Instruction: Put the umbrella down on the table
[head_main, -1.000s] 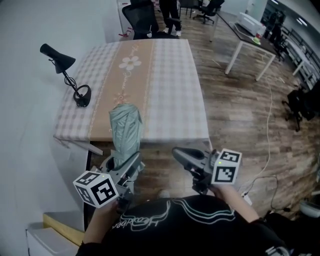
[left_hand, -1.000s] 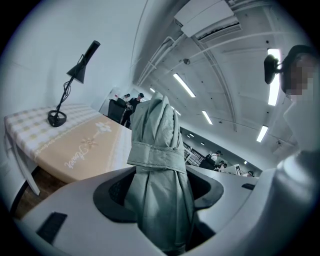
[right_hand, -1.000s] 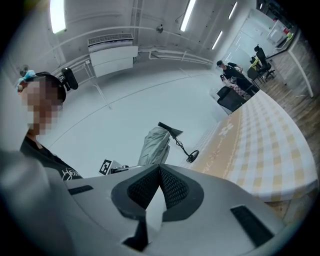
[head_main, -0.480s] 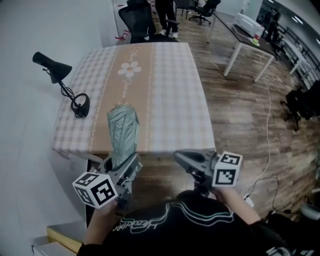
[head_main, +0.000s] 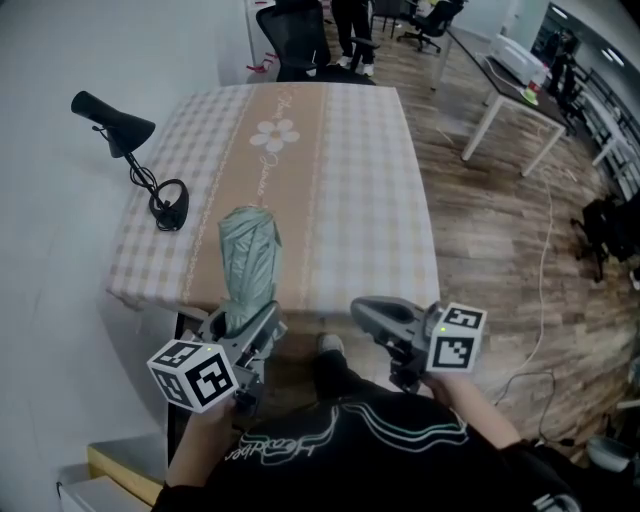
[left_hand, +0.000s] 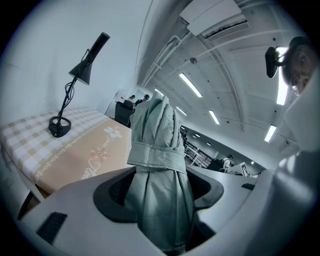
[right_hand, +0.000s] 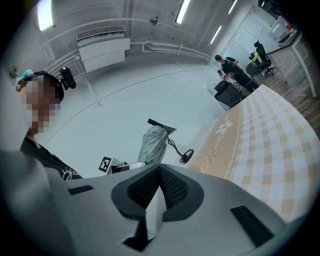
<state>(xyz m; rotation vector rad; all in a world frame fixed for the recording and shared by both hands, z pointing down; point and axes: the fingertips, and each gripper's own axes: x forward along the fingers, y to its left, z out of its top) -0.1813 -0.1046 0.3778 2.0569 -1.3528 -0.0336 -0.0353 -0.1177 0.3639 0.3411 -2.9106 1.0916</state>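
Observation:
A folded grey-green umbrella (head_main: 248, 262) stands nearly upright, its top over the near edge of the checked table (head_main: 350, 200). My left gripper (head_main: 245, 325) is shut on the umbrella's lower part, just short of that edge. In the left gripper view the umbrella (left_hand: 156, 165) fills the gap between the jaws, its strap wrapped round it. My right gripper (head_main: 362, 310) hovers to the right of it at the same edge, shut with nothing in it. In the right gripper view its pads meet (right_hand: 160, 187), with the umbrella (right_hand: 151, 144) beyond on the left.
A black desk lamp (head_main: 130, 140) stands on the table's left side, its cord and base beside it. A white wall runs along the left. Office chairs (head_main: 300, 40) stand past the far end, with a white desk (head_main: 520, 90) and a cable (head_main: 540, 290) on the wooden floor at the right.
Both grippers have come a little closer to the table's near edge, the left one still carrying the umbrella. Neither gripper's jaws have changed.

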